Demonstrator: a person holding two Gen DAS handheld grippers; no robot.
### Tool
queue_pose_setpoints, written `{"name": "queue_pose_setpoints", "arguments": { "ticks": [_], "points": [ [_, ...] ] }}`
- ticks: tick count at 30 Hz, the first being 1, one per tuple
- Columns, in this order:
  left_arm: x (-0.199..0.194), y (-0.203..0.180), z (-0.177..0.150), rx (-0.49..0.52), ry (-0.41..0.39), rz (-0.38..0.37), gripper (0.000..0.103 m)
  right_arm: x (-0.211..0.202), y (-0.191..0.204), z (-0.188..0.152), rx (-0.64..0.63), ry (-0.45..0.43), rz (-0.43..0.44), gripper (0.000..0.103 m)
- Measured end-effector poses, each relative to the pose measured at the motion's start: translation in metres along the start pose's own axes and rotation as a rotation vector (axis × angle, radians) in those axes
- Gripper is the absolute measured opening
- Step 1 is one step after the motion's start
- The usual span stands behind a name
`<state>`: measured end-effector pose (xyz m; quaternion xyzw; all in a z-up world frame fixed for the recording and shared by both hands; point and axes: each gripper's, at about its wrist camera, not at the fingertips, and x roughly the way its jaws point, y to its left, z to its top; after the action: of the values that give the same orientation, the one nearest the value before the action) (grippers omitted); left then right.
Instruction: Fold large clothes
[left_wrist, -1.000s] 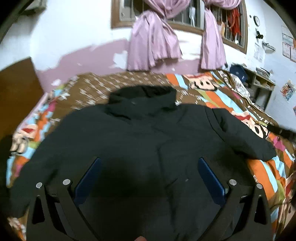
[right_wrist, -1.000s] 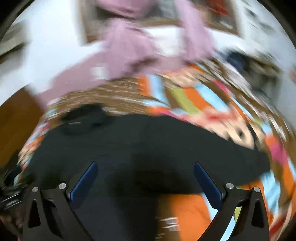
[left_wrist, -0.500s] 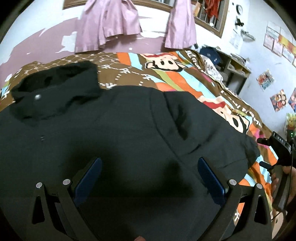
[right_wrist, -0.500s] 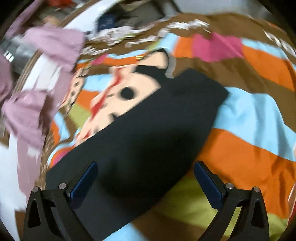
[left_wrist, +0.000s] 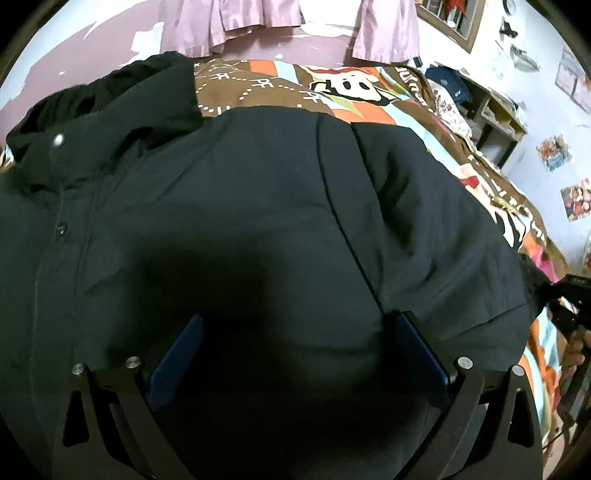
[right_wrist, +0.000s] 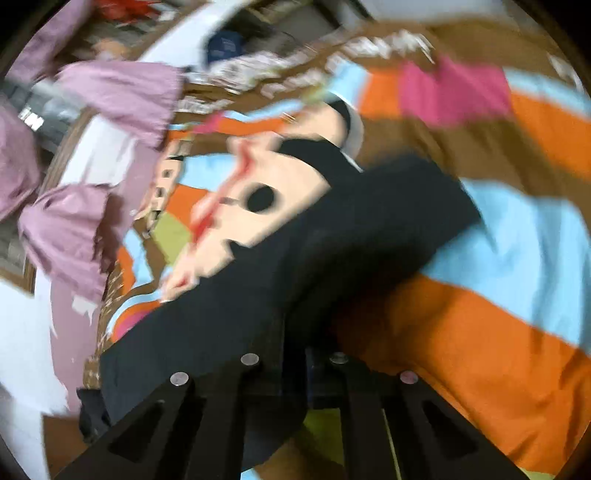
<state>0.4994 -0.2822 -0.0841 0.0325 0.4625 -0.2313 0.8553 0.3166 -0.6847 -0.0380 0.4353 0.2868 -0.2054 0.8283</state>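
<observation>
A large black hooded jacket (left_wrist: 258, 206) lies spread front-up on a bed, hood at the upper left, one sleeve (left_wrist: 443, 236) running to the right. My left gripper (left_wrist: 299, 354) is open, its blue pads low over the jacket's body. In the right wrist view my right gripper (right_wrist: 295, 354) is shut on the black sleeve (right_wrist: 332, 251), near its lower edge; the sleeve's cuff end points up and right. The right gripper also shows at the right edge of the left wrist view (left_wrist: 565, 295), beside the sleeve's cuff.
The bed carries a bright cartoon-print blanket (right_wrist: 480, 314) in orange, blue, brown and pink. Pink curtains (left_wrist: 384, 29) hang on the wall behind the bed. A shelf with a dark blue bag (left_wrist: 447, 85) stands at the far right.
My left gripper has moved in closer and lower over the jacket. My right gripper has shut from open onto the sleeve.
</observation>
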Motion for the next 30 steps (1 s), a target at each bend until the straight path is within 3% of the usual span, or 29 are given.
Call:
{"name": "queue_pose_setpoints", "arguments": {
  "ticks": [6, 10, 13, 17, 22, 28, 30],
  "points": [
    [-0.024, 0.017, 0.003, -0.055, -0.008, -0.056, 0.101, -0.051, 0.104, -0.018, -0.372, -0.181, 0.053, 0.007],
    [-0.058, 0.045, 0.004, -0.113, -0.033, -0.092, 0.101, -0.081, 0.180, -0.057, -0.642, -0.281, 0.140, 0.007],
    [-0.088, 0.071, 0.004, -0.155, -0.062, -0.086, 0.101, -0.092, 0.229, -0.102, -0.820, -0.299, 0.220, 0.006],
    [-0.130, 0.113, 0.000, -0.235, -0.112, -0.069, 0.101, -0.093, 0.277, -0.169, -1.013, -0.249, 0.322, 0.006],
    [-0.181, 0.167, -0.019, -0.352, -0.174, -0.085, 0.100, -0.081, 0.306, -0.247, -1.210, -0.132, 0.406, 0.006],
    [-0.223, 0.210, -0.050, -0.422, -0.222, -0.083, 0.100, -0.043, 0.313, -0.336, -1.449, 0.069, 0.379, 0.007],
    [-0.223, 0.220, -0.062, -0.484, -0.199, -0.139, 0.100, -0.025, 0.310, -0.351, -1.480, 0.146, 0.348, 0.011]
  ]
}}
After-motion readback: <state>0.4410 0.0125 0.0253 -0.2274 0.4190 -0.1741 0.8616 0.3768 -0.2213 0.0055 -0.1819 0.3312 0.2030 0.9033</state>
